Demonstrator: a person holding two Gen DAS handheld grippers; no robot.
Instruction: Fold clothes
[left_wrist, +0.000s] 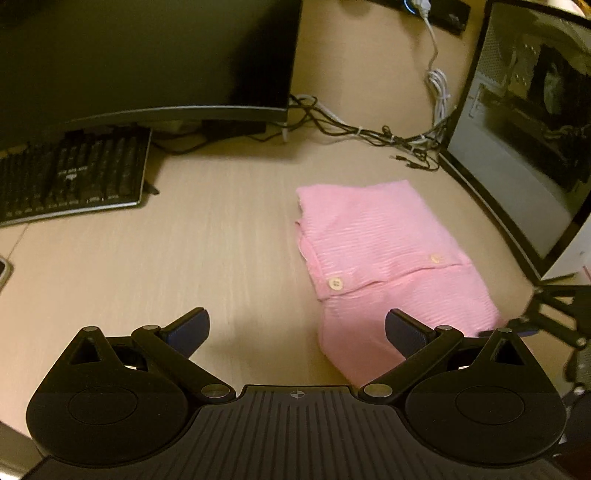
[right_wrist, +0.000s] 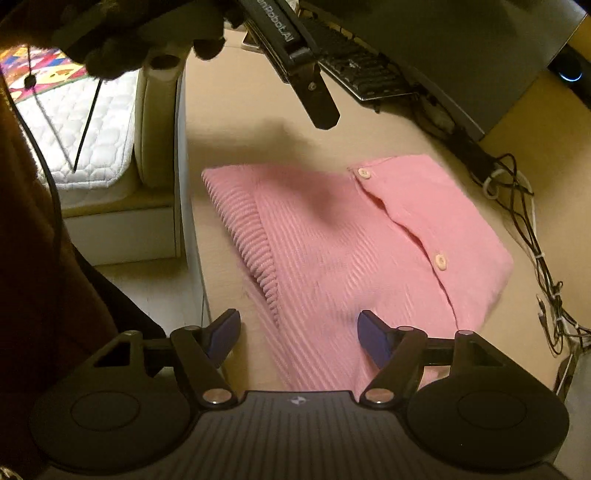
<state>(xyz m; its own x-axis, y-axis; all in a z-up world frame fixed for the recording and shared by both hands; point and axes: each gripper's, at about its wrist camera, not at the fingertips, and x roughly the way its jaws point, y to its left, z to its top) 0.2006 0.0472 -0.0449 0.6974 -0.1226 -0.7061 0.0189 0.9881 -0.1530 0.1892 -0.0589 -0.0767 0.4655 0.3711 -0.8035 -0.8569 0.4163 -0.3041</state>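
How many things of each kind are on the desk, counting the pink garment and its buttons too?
Pink garment: 1, folded
Buttons on it: 2
Monitor: 1
Keyboard: 1
Computer case: 1
Tools: 2, left tool and right tool, both open, holding nothing
Total: 8, leaving the tangled cables uncounted

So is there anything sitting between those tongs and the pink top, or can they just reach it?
Nothing visible blocks them. Both the left tongs and the right tongs are open, with only bare desk before the folded pink top. The keyboard and cables lie farther back, out of the way.
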